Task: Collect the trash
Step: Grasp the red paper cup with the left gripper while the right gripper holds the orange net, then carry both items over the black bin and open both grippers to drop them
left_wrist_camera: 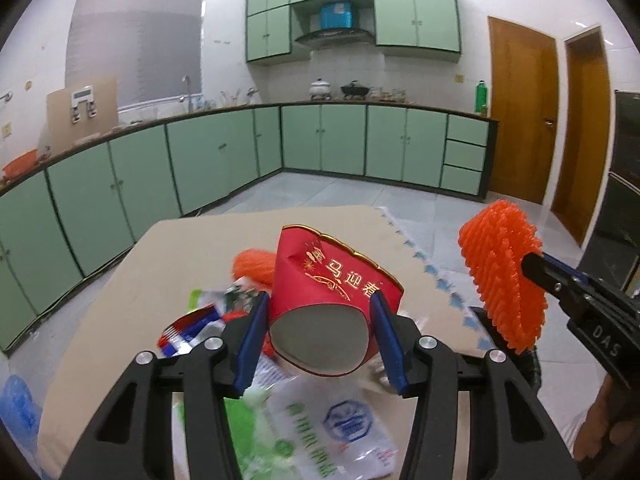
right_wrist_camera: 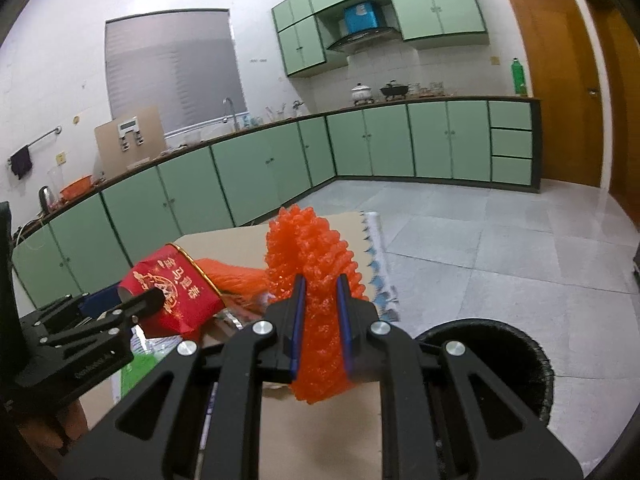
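Left gripper (left_wrist_camera: 320,322) is clamped on a red paper cup (left_wrist_camera: 332,280) with gold lettering, blue pads squeezing both sides so the cup's open mouth is squashed oval and faces the left wrist camera. Cup is lifted clear of the trash pile below it. Right gripper (right_wrist_camera: 320,320) is nearly closed, pinching an orange foam fruit net (right_wrist_camera: 316,280) between its pads; net sticks up above the fingertips and hangs out below them. In the left wrist view the net sits off to the right, raised above the surface.

Under both grippers is a brown cardboard sheet (left_wrist_camera: 168,272) covering the counter. On it lies more trash: a second orange net (left_wrist_camera: 254,266) behind the cup, a white plastic bag with green print (left_wrist_camera: 320,428), a red-white-blue wrapper (left_wrist_camera: 188,330), all loosely heaped and touching one another. A black round bin (right_wrist_camera: 504,360) stands on the tiled floor just right of the cardboard edge, mouth open, near the right gripper. Green cabinets (right_wrist_camera: 360,148) line the far walls.
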`<state>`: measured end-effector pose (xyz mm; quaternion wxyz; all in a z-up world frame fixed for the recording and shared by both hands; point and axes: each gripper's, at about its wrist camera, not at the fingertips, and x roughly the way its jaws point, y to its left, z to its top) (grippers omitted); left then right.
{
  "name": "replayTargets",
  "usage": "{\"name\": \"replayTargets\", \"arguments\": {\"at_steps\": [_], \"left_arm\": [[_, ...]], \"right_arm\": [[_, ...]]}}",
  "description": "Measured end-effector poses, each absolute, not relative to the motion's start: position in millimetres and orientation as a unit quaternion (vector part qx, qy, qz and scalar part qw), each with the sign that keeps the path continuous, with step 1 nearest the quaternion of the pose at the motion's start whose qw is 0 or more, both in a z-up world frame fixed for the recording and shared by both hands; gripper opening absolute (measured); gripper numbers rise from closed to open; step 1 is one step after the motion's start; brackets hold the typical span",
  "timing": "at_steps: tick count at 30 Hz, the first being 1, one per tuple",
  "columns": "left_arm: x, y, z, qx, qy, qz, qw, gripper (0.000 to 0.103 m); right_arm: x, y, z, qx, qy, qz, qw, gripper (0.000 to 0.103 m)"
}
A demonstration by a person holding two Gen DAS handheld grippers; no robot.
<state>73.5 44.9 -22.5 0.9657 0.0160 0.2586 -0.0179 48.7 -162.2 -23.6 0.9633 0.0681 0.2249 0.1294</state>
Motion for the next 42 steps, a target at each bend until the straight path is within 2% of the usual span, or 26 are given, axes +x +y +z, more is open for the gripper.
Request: {"name": "replayTargets", "arguments": {"at_steps": [14,32,35,36,38,40,42], "left_arm": [[109.9,-32.9,-32.4,0.014,0.264,-0.108,0.958,0.051],[181.6,-159.5,-99.9,0.025,0.336,-0.183,0.924,0.051],[192.5,-169.7,-108.2,0.026,0.351,-0.189,0.917,0.051],[195.8,-171.0,-110.3,0.024,0.356,-0.191,0.914,0.051],[200.2,-174.2,-113.0,0.021,0.363,-0.196,0.911,0.052],[202.0,-175.5,-113.0,0.018,0.366,-0.200,0.909,0.058],[204.7,-173.6,-111.8,0.019,0.367,-0.200,0.909,0.060]], "right_arm": [[50.4,-241.7,-43.6,0.084,0.237,0.035,0.967,0.014],[97.0,-334.6,-117.6,0.108,0.297,-0.038,0.948,0.015],[103.9,-344.1,-131.7,0.113,0.312,-0.042,0.942,0.021],[105.4,-348.5,-137.1,0.118,0.317,-0.046,0.940,0.028],[109.2,-353.2,-144.7,0.128,0.325,-0.048,0.936,0.029],[109.8,-360.4,-151.6,0.135,0.331,-0.052,0.932,0.031],[110.9,-363.2,-156.0,0.144,0.335,-0.053,0.930,0.035]]}}
